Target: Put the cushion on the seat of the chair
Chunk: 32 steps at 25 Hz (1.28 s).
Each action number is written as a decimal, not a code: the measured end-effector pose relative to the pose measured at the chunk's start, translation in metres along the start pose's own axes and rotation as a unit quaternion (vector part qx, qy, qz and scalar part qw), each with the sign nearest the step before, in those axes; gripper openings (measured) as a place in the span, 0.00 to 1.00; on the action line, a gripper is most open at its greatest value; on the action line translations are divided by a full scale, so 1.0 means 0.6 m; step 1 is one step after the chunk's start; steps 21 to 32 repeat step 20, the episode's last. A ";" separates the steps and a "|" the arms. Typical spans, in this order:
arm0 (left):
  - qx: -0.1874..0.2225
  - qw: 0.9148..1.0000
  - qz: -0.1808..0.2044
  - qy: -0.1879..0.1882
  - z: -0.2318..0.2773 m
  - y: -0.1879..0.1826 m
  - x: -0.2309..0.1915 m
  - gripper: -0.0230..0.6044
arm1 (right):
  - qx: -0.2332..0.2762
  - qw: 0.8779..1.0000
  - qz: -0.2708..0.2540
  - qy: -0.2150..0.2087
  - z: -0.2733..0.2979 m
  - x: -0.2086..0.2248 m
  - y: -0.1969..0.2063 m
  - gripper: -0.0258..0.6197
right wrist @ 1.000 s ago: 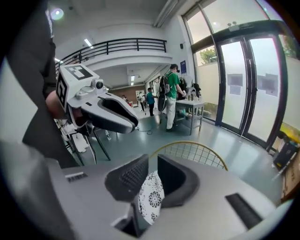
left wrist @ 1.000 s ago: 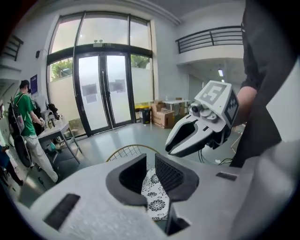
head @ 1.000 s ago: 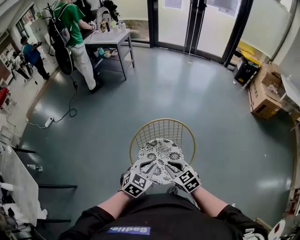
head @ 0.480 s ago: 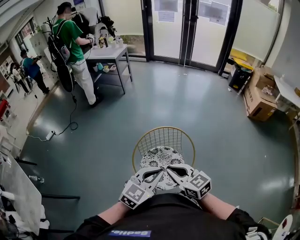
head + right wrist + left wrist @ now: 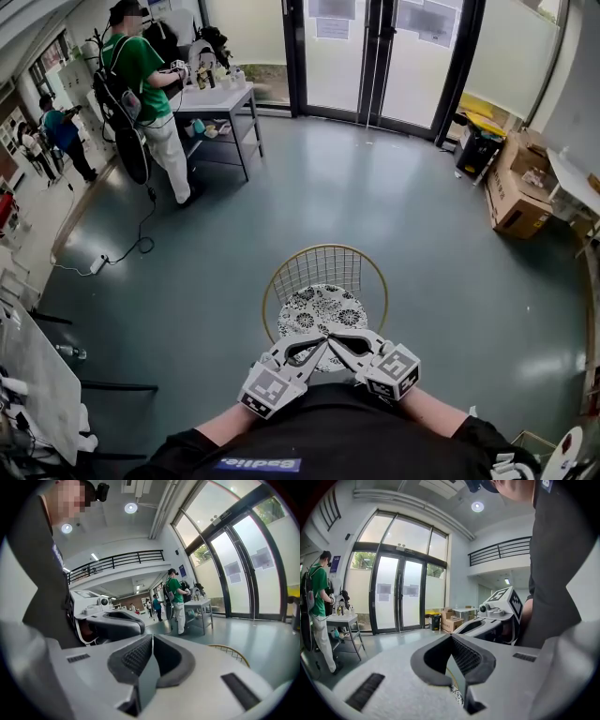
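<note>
A black-and-white patterned cushion [image 5: 322, 310] lies flat on the seat of a chair whose gold wire back [image 5: 325, 268] curves behind it. My left gripper [image 5: 322, 345] and right gripper [image 5: 337, 342] hover side by side over the cushion's near edge, tips almost meeting, each shut with nothing held. In the left gripper view the left gripper [image 5: 451, 637] has its pads pressed together, a sliver of cushion [image 5: 457, 696] shows below, and the right gripper's body [image 5: 487, 620] is beside it. The right gripper [image 5: 153, 638] is also shut in its own view, near the chair back [image 5: 230, 652].
A person in a green shirt [image 5: 142, 80] stands at a grey table [image 5: 220, 99] at the far left. Glass doors [image 5: 375, 56] close the far side. Cardboard boxes [image 5: 518, 201] sit at the right. A cable [image 5: 131, 239] trails on the floor, and white furniture [image 5: 37, 375] stands at the left.
Both grippers have lifted off the cushion's front edge and drawn back towards me, with their jaws closed. The cushion stays on the seat.
</note>
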State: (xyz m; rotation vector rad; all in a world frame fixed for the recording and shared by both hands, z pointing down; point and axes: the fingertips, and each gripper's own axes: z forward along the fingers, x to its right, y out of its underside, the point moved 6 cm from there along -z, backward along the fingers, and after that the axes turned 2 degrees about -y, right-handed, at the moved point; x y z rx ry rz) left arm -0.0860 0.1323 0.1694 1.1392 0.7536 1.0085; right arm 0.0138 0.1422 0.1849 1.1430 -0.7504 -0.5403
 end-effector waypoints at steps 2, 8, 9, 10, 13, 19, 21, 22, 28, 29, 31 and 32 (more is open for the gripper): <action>-0.001 1.000 0.001 -0.002 -0.002 0.000 0.003 0.06 | -0.001 1.000 0.003 -0.002 -0.002 -0.003 0.000 0.09; -0.001 1.000 0.003 -0.001 -0.007 -0.005 0.017 0.06 | -0.014 1.000 -0.006 -0.003 -0.009 -0.012 0.006 0.09; -0.002 1.000 0.002 -0.001 -0.008 -0.004 0.017 0.06 | -0.015 1.000 -0.007 -0.004 -0.008 -0.013 0.008 0.09; -0.002 1.000 0.002 -0.002 -0.009 -0.004 0.016 0.06 | -0.017 1.000 -0.006 -0.004 -0.007 -0.014 0.009 0.09; -0.002 1.000 0.003 -0.003 -0.011 -0.005 0.017 0.06 | -0.022 1.000 -0.005 -0.004 -0.008 -0.016 0.012 0.09; -0.001 1.000 0.004 -0.005 -0.013 -0.002 0.021 0.06 | -0.025 1.000 -0.010 -0.006 -0.009 -0.018 0.017 0.09; -0.001 1.000 0.005 -0.006 -0.013 0.000 0.021 0.06 | -0.025 1.000 -0.011 -0.006 -0.009 -0.019 0.019 0.09; -0.001 1.000 0.005 -0.006 -0.013 0.000 0.021 0.06 | -0.025 1.000 -0.011 -0.006 -0.009 -0.019 0.019 0.09; -0.001 1.000 0.005 -0.006 -0.013 0.000 0.021 0.06 | -0.025 1.000 -0.011 -0.006 -0.009 -0.019 0.019 0.09; -0.001 1.000 0.005 -0.006 -0.013 0.000 0.021 0.06 | -0.025 1.000 -0.011 -0.006 -0.009 -0.019 0.019 0.09; -0.001 1.000 0.005 -0.006 -0.013 0.000 0.021 0.06 | -0.025 1.000 -0.011 -0.006 -0.009 -0.019 0.019 0.09; -0.001 1.000 0.005 -0.006 -0.013 0.000 0.021 0.06 | -0.025 1.000 -0.011 -0.006 -0.009 -0.019 0.019 0.09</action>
